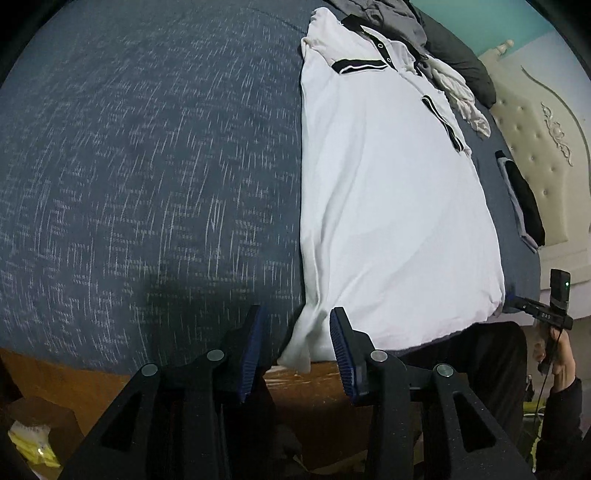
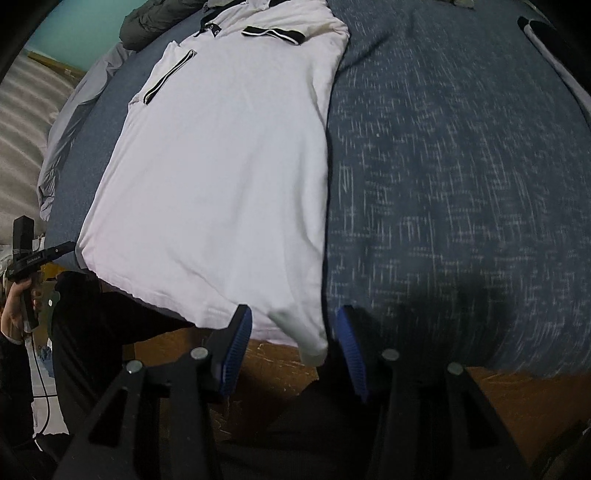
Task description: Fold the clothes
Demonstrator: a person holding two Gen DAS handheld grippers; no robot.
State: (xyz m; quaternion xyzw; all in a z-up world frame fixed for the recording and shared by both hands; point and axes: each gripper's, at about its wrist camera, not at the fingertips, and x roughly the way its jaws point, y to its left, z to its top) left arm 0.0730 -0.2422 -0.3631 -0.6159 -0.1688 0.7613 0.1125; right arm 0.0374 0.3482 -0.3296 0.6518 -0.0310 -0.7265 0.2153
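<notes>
**White polo shirt lies flat on the bed, one hem corner between each pair of parted jaws**

The white polo shirt (image 1: 388,192) lies spread on the blue speckled bedspread (image 1: 147,166), its black-trimmed collar at the far end and its hem at the near edge of the bed, where the cloth droops slightly over the wooden bed frame (image 1: 314,387). Both sleeves are folded in over the body, so the shirt forms a long narrow panel.

The left gripper (image 1: 295,347) points steeply down at the near left corner of the hem. That corner hangs between its blue pads (image 1: 341,347), nearer the right pad. The jaws stand partly apart and gaps show on both sides of the cloth, so the gripper is released, not clamping.

The right gripper (image 2: 291,343) points down at the near right corner of the hem (image 2: 314,343). The corner sags between its fingers, with clear space on either side. Its jaws are likewise parted and grasp nothing.

Each wrist view shows the other gripper at the far side of the hem, carried by a hand (image 2: 16,310) in a dark sleeve.

Beyond the collar lies a heap of dark and grey clothes (image 1: 388,18). A small folded dark garment (image 1: 524,203) rests to the right, near the padded headboard (image 1: 535,147).
</notes>
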